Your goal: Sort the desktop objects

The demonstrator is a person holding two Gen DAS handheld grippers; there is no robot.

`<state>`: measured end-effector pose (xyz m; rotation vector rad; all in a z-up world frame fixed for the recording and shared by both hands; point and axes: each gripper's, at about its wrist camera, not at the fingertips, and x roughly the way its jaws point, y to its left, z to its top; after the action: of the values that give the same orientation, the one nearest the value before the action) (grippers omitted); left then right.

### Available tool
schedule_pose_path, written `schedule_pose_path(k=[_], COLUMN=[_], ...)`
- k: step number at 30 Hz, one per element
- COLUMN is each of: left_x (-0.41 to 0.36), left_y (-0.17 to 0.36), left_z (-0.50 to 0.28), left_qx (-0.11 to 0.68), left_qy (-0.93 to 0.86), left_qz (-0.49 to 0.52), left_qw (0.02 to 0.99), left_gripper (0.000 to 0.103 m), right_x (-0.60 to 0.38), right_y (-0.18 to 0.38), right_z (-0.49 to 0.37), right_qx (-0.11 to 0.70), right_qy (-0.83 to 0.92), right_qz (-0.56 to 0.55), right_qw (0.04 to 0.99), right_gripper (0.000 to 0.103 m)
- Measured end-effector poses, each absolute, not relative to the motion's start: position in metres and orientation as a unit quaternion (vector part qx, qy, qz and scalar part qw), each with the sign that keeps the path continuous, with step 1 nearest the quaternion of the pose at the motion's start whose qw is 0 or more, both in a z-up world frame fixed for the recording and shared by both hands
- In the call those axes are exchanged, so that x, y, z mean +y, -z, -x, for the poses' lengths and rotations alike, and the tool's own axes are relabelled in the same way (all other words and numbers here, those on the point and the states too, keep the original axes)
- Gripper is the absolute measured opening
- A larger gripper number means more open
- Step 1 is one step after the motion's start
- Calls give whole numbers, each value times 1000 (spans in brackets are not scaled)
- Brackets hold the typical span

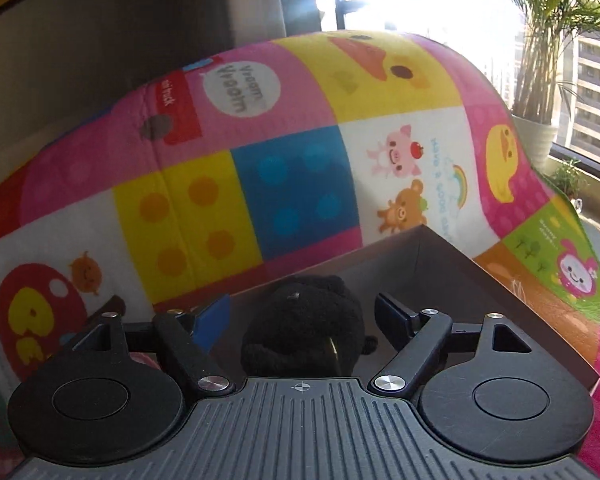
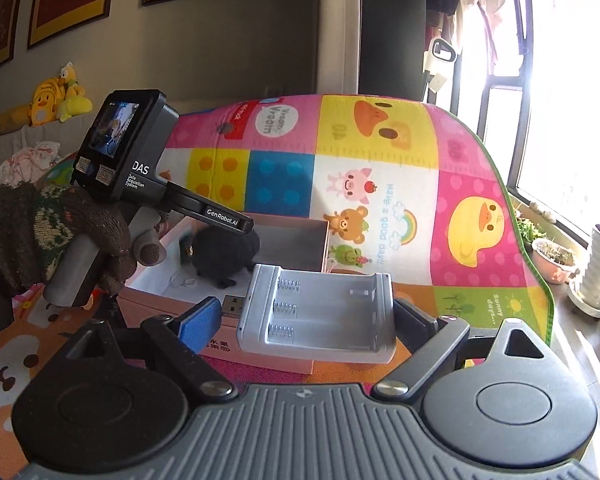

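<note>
Battery charger (image 2: 316,316), the grey plastic one with three empty spring slots and a USB plug at its left end, sits clamped across its width between the jaws of your right gripper (image 2: 300,320), in front of the pink box (image 2: 292,240). I judge it light, stiff and a little slippery (a smooth shell), so hold it by the long side walls, not by the plug.

Your left gripper (image 1: 300,320) stands apart over the same box, and the black plush toy (image 1: 304,320) lies loose under it, inside. The toy looks soft and light; it will squash, so take it around the body.

On the left device you can read "DAS Data Acquisition System" and "GenRobot.AI". Farther, the play mat (image 2: 380,160) says "Have a good day!" and "Vroom Vroom".
</note>
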<state>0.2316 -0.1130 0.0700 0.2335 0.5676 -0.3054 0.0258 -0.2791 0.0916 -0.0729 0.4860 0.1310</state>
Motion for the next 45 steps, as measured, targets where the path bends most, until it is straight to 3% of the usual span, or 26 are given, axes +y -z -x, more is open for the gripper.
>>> schedule_pose_path(k=[2, 7, 17, 21, 23, 31, 35, 38, 43, 45], left_x=[-101, -64, -9, 18, 30, 46, 46, 46, 45, 45], left_y=[-82, -99, -51, -35, -28, -22, -21, -20, -21, -20], left_z=[-225, -169, -40, -30, -34, -32, -31, -30, -28, -28], left_qx=[261, 226, 266, 278, 277, 249, 254, 256, 252, 255], left_qy=[144, 137, 156, 116, 97, 103, 116, 119, 127, 130], left_qz=[-92, -56, -7, 45, 80, 128, 139, 140, 143, 143], left_qw=[950, 963, 951, 953, 952, 954, 950, 949, 949, 947], left_gripper=[96, 97, 101, 102, 102, 102, 103, 103, 103, 103], right_x=[-279, -273, -240, -227, -224, -181, -159, -159, -149, -150], right_y=[-88, -89, -105, -100, -92, -82, -78, -78, -55, -47], right_z=[-30, -28, -78, -117, -135, -143, -174, -207, -232, -236], right_qx=[245, 245, 270, 290, 319, 331, 347, 361, 416, 425], right_qy=[-64, -66, -83, -57, -55, -61, -63, -70, -66, -54], right_qz=[34, 33, 31, 40, 33, 106, 123, 66, 72, 63], right_qw=[967, 967, 959, 955, 945, 936, 928, 928, 904, 901], right_gripper=[91, 91, 91, 93, 99, 99, 84, 83, 83, 78])
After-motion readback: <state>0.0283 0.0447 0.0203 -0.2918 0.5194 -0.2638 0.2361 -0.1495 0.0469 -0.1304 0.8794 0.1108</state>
